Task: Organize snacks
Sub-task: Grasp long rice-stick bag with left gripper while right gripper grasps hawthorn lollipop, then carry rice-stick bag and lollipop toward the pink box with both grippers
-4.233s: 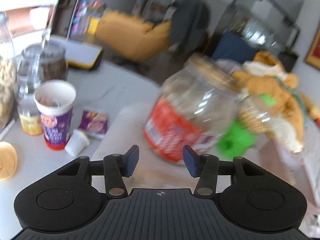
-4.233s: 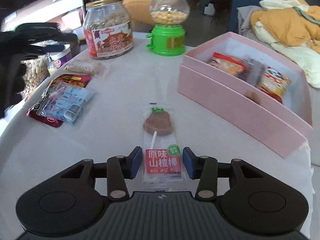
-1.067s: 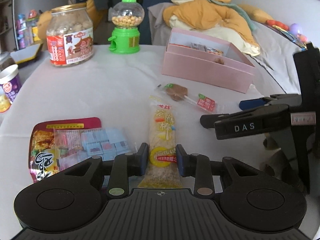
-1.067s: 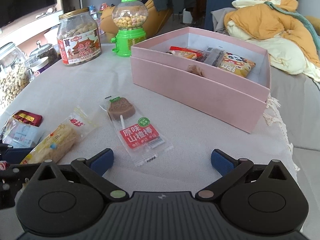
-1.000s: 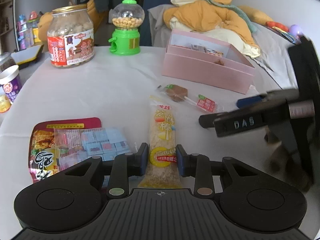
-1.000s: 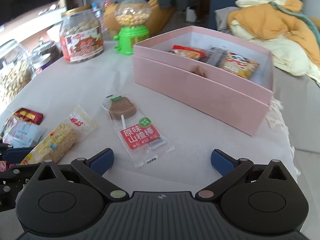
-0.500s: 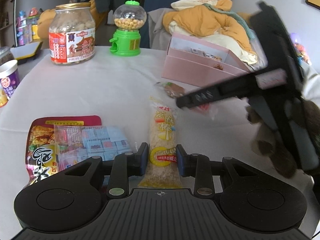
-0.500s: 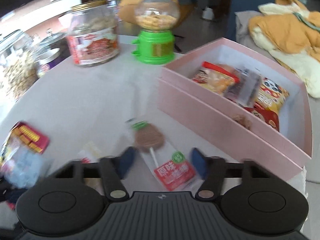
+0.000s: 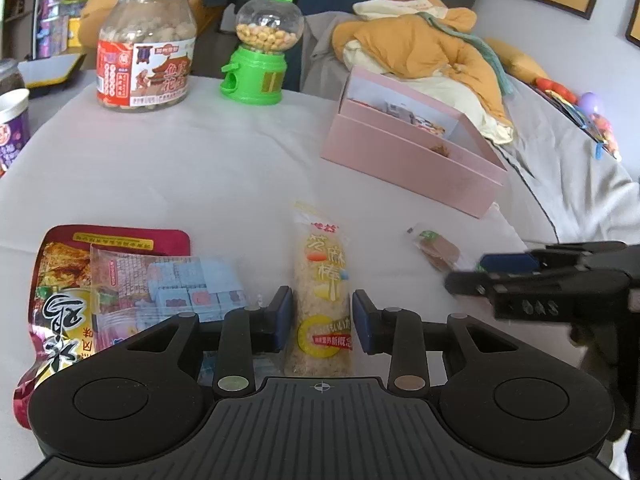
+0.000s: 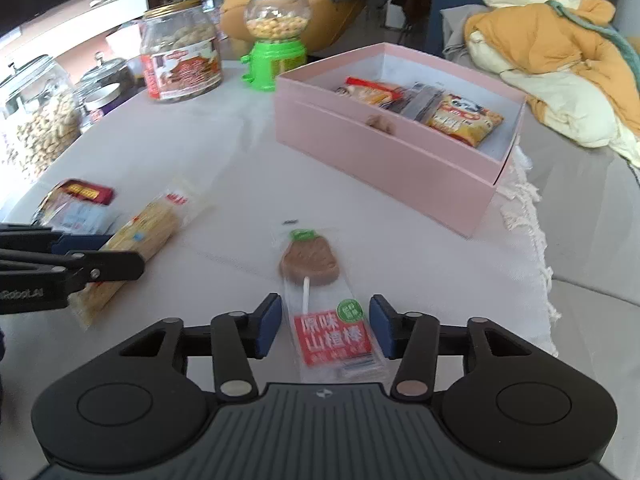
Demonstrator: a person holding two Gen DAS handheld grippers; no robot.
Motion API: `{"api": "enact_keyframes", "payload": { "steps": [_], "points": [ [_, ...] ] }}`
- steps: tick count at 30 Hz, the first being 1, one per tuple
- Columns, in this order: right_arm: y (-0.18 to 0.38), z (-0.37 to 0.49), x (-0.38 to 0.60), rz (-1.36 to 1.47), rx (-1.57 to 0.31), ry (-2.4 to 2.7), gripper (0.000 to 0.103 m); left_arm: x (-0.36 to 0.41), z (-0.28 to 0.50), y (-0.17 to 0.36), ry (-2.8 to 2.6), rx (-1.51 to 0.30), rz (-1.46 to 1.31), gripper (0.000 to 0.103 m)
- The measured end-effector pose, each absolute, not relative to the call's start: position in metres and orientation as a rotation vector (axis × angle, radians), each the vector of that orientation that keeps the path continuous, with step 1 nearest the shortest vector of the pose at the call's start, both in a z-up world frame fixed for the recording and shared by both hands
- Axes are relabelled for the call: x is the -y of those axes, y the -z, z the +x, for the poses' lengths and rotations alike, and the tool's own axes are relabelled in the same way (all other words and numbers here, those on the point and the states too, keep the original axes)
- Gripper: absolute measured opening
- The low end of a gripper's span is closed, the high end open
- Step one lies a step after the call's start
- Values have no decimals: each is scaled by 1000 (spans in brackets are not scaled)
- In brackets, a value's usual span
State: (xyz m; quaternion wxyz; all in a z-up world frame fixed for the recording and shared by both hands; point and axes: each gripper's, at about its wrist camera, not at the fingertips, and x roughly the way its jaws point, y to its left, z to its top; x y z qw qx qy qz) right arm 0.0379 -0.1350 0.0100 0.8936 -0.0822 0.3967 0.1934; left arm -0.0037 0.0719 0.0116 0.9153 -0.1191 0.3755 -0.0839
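My left gripper (image 9: 322, 322) is shut on the near end of a long yellow sesame stick packet (image 9: 323, 280) that lies on the white table. My right gripper (image 10: 325, 330) sits around the red label end of a hawthorn lollipop packet (image 10: 320, 300), its pads at both edges of the wrapper. The lollipop also shows in the left wrist view (image 9: 438, 250), with the right gripper (image 9: 472, 270) over it. The pink box (image 10: 384, 148) holds several snack packets. The sesame stick (image 10: 136, 240) lies left of the lollipop.
A red pouch with a clear blue-candy pack on it (image 9: 100, 276) lies at the left. A peanut jar (image 9: 146, 44) and a green candy dispenser (image 9: 260, 48) stand at the back. More glass jars (image 10: 36, 116) stand far left. Orange bedding (image 10: 560, 40) lies behind the box.
My right gripper swung up over the table, came back down and narrowed from wide open around the lollipop's label end. My left gripper stayed shut on the sesame stick.
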Motion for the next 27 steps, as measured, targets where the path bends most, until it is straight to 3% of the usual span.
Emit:
{"api": "enact_keyframes", "payload": {
  "steps": [4,6,7,12,15,17,24,27],
  "points": [
    [-5,59,131,-115,-818,-396,58,-68,1,-13,179,-785,-200,37],
    [-7,61,123,-138,-810,-398,50,-65,4,-12,185,-784,-175,37],
    [-8,59,120,-154,-806,-415,39,-64,5,-12,185,-783,-168,37],
    [-21,34,129,-121,-787,-482,36,-63,3,-13,165,-793,-194,38],
    [-31,21,146,-86,-752,-474,35,-50,-3,-12,171,-772,-51,33],
    [-38,15,158,-61,-740,-468,18,-44,-11,-13,176,-758,-20,33],
    [-38,5,184,-61,-712,-445,19,-33,-24,-31,272,-723,-81,33],
    [-26,4,187,-70,-723,-427,43,-30,-20,-33,240,-714,-101,33]
  ]
}}
